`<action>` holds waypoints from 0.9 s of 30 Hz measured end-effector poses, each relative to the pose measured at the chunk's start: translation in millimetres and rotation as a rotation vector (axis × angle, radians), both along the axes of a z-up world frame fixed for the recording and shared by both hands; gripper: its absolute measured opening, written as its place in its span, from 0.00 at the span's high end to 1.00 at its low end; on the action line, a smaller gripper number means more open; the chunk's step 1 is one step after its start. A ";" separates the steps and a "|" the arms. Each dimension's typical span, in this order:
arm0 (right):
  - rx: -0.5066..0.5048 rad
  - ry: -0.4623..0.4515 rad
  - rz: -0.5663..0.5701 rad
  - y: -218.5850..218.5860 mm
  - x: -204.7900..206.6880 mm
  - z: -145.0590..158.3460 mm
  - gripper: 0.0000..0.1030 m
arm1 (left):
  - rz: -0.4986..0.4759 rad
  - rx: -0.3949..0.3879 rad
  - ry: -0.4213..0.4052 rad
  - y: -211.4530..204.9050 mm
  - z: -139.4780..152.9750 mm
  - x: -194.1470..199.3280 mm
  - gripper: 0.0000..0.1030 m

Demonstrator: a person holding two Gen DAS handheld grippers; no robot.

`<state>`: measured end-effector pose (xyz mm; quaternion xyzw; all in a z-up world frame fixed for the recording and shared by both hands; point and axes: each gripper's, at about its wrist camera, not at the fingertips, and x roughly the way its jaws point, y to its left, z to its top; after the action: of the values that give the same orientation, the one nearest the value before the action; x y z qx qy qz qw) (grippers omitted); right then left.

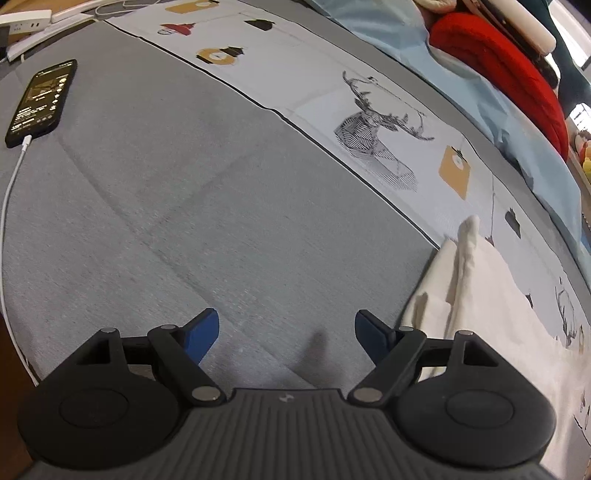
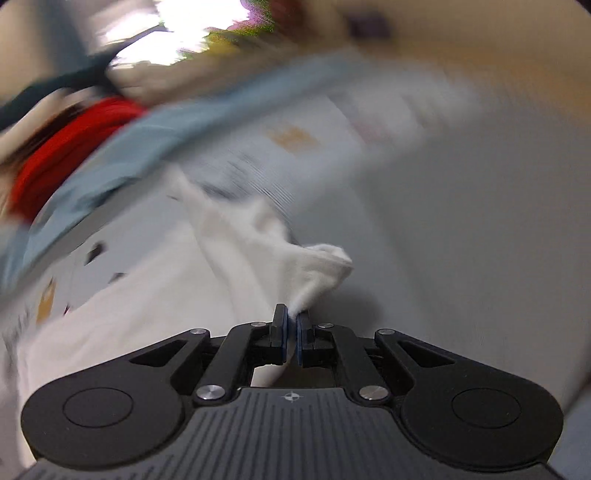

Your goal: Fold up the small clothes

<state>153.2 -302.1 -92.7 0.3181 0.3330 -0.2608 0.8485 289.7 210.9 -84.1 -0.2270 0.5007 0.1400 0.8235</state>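
The white garment looks light and limp; the right gripper pinches its corner above the bed, while the left gripper gapes empty

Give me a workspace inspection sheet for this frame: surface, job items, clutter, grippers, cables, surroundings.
Surface: grey sheet beside a printed cloth.
Job's things: white garment, one corner pinched and lifted.
Clutter: phone lying screen-up on the sheet.
Grippers: left gripper open over bare sheet, nothing between its fingers; right gripper shut on the garment, view blurred.
Cables: white cable plugged into the phone; power strip at the far edge.
Surroundings: red fabric and blue cloth beyond the printed cloth.
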 end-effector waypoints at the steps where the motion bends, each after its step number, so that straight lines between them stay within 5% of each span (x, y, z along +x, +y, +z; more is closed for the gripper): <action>1: 0.092 0.000 -0.047 -12.4 -7.2 -15.9 0.96 | 0.000 -0.004 -0.001 -3.0 -0.7 -0.7 0.18; 4: 0.243 -0.056 -0.112 -29.9 -15.3 -40.2 0.96 | -0.005 -0.011 0.009 -8.8 -4.4 -2.0 0.18; 8: 0.152 -0.053 -0.057 -18.1 3.8 -22.4 0.96 | -0.025 0.005 0.018 -11.3 -6.2 0.0 0.18; 13: -0.154 -0.144 0.165 47.3 48.0 45.4 0.97 | -0.015 0.006 0.017 -3.7 -5.4 0.5 0.18; 16: -0.380 -0.289 0.413 137.1 69.2 85.5 1.00 | -0.015 0.004 0.021 2.5 -5.2 0.0 0.18; 18: -0.511 -0.404 0.680 212.9 72.5 94.8 1.00 | -0.012 -0.002 0.022 7.2 -5.3 -1.0 0.18; 20: -0.655 -0.436 0.902 277.9 63.3 80.8 1.00 | -0.004 -0.006 0.021 12.5 -5.4 -2.5 0.18; 22: -0.635 -0.370 1.037 316.1 54.1 47.2 1.00 | 0.006 -0.016 0.024 18.2 -5.5 -4.8 0.18; 27: -0.670 -0.238 0.907 304.1 42.9 8.1 0.95 | -0.001 -0.030 0.003 26.8 -0.3 -11.3 0.18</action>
<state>196.1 1.9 -84.6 -0.1154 0.2374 0.0754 0.9616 278.4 237.8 -84.4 -0.2391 0.5039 0.1324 0.8193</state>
